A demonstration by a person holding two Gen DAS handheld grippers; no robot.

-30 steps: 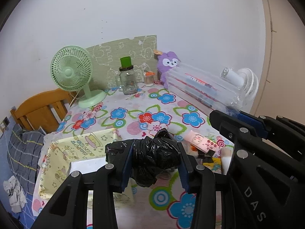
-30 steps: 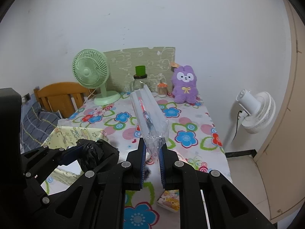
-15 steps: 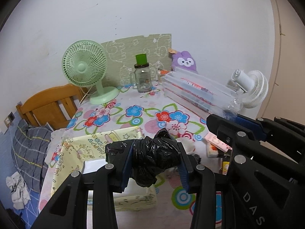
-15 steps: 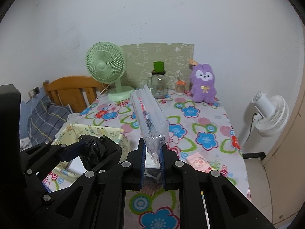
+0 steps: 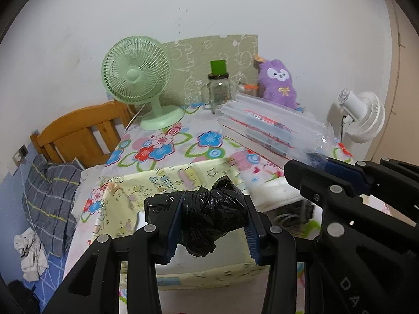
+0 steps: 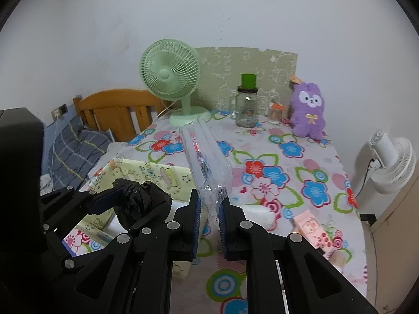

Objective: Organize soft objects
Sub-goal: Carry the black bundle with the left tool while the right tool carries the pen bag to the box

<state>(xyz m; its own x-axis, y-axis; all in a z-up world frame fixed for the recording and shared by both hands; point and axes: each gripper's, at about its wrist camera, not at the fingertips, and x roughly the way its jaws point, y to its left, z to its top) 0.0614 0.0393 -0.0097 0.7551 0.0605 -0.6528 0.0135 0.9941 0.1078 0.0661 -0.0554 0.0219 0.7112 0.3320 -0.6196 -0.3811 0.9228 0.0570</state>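
Observation:
My left gripper (image 5: 212, 222) is shut on a crumpled black plastic bag bundle (image 5: 209, 209), which hangs above the open yellow cartoon-print fabric box (image 5: 157, 183). To its right, my right gripper (image 6: 209, 204) is shut on the near end of a long clear plastic package (image 6: 204, 154) with red print, which juts forward over the floral tablecloth. In the right wrist view the left gripper (image 6: 125, 196) and its black bundle (image 6: 141, 201) sit over the yellow box (image 6: 146, 170). A purple plush rabbit (image 6: 309, 112) stands upright at the table's back right.
A green desk fan (image 6: 170, 78), a glass jar with a green lid (image 6: 246, 107) and a small orange-topped bottle (image 6: 275, 112) line the back wall. A pink packet (image 6: 311, 229) lies near the right edge. A white fan (image 6: 392, 162) stands beyond the table; a wooden headboard (image 5: 78, 130) is at left.
Both grippers have shifted left across the table, still holding their loads. The yellow box now lies directly under the left gripper, and the pink packet has left the left wrist view.

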